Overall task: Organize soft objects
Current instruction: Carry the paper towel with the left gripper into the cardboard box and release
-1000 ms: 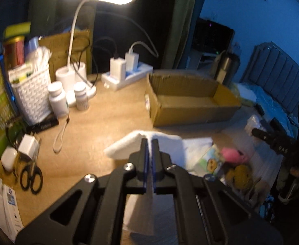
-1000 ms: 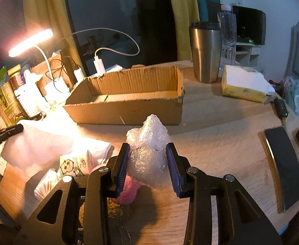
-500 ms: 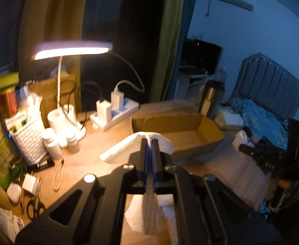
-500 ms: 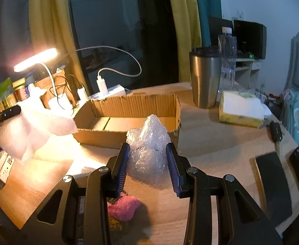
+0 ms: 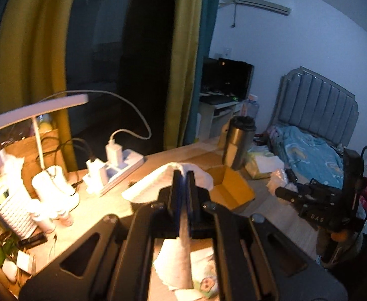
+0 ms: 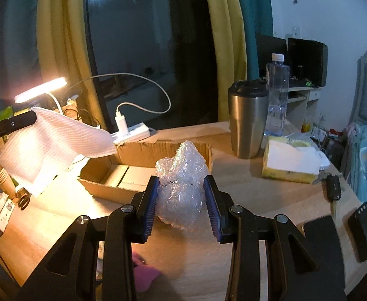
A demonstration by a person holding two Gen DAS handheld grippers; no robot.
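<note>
My left gripper (image 5: 182,175) is shut on a white cloth (image 5: 148,188) and holds it in the air above the table, left of the open cardboard box (image 5: 231,190). The cloth also shows in the right wrist view (image 6: 53,148), hanging over the box's left end (image 6: 103,175). My right gripper (image 6: 180,190) is shut on a wad of clear bubble wrap (image 6: 180,180), held above the table in front of the box. A pink soft thing (image 6: 143,276) lies on the table under the right gripper.
A lit desk lamp (image 5: 40,107), power strip (image 5: 118,168), white basket (image 5: 10,208) and bottles stand at the left. A steel tumbler (image 6: 248,120), water bottle (image 6: 277,95), tissue pack (image 6: 291,163), car key (image 6: 333,190) and two dark phones (image 6: 366,228) lie at the right.
Both grippers have risen. The left one lifted the white cloth off the table into the air; the right one carried the bubble wrap higher and closer to the box.
</note>
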